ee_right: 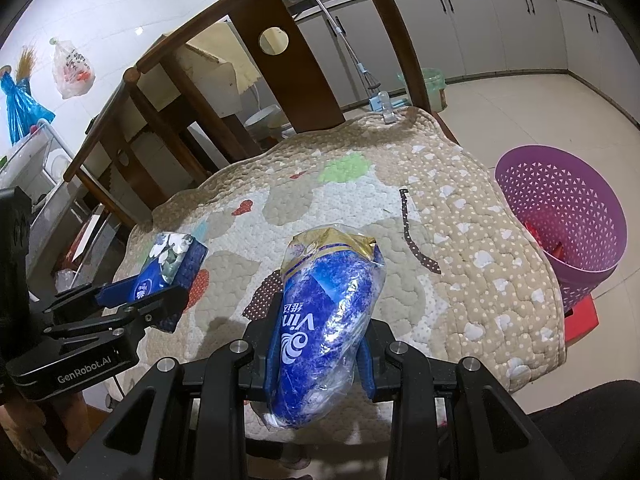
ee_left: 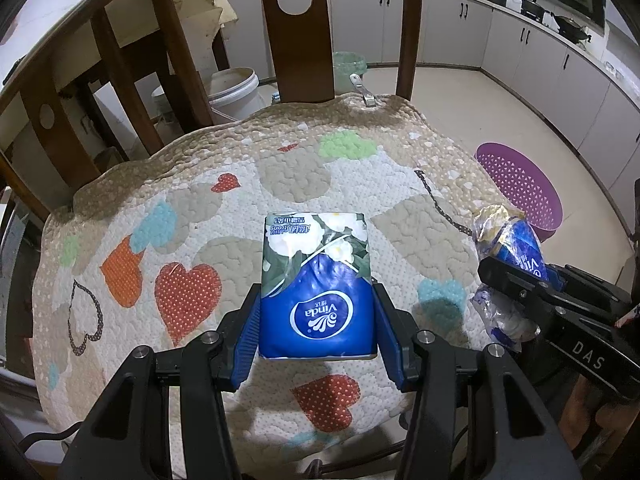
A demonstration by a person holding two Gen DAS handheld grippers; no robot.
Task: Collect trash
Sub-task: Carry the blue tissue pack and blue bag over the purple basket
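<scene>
While both claws grip, one tissue pack (ee_left: 316, 288), one crumpled wrapper (ee_right: 324, 320), one purple basket (ee_right: 560, 208)

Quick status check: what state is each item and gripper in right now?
left gripper: shut on tissue pack
tissue pack: full, gripped at both sides
right gripper: shut on crumpled wrapper
crumpled wrapper: squashed, held above the cushion
purple basket: upright on the floor, red item inside
</scene>
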